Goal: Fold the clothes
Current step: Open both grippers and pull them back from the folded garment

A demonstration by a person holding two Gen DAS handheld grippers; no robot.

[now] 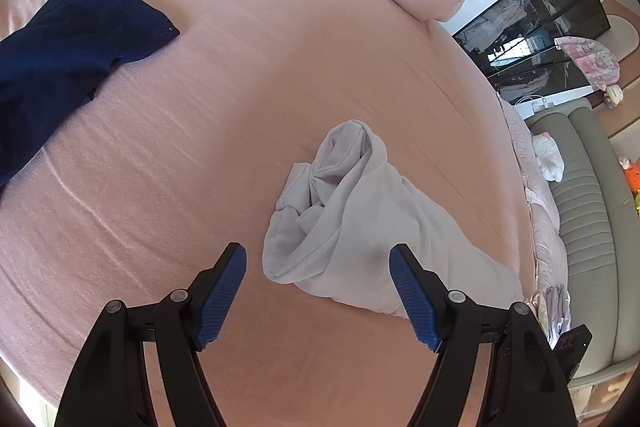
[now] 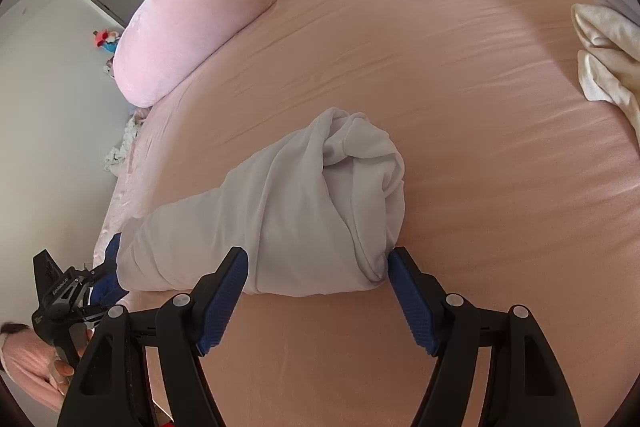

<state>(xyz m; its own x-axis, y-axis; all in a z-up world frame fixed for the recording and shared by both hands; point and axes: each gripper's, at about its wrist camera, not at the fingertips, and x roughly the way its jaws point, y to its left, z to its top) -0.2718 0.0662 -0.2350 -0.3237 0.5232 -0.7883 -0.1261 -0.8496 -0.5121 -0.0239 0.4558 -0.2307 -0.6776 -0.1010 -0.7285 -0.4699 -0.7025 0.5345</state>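
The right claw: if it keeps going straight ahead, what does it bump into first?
Most likely the crumpled white garment. The open right claw points right at it, its near edge lying between the blue fingertips, though depth is hard to judge.

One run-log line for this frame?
stage: pre-grasp | left tongs: open | right tongs: open | crumpled white cloth garment: unfolded on pink bed sheet

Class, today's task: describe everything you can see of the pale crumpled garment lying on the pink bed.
The pale garment is whitish-grey, of thin, soft-looking fabric, bunched into a long loose roll with twisted folds and an opening at one end. It is unfolded, lying on the pink sheet near the bed's edge, apart from the navy garment. The open left gripper and open right gripper each frame its near edge; a right fingertip seems to brush it, though contact is uncertain.
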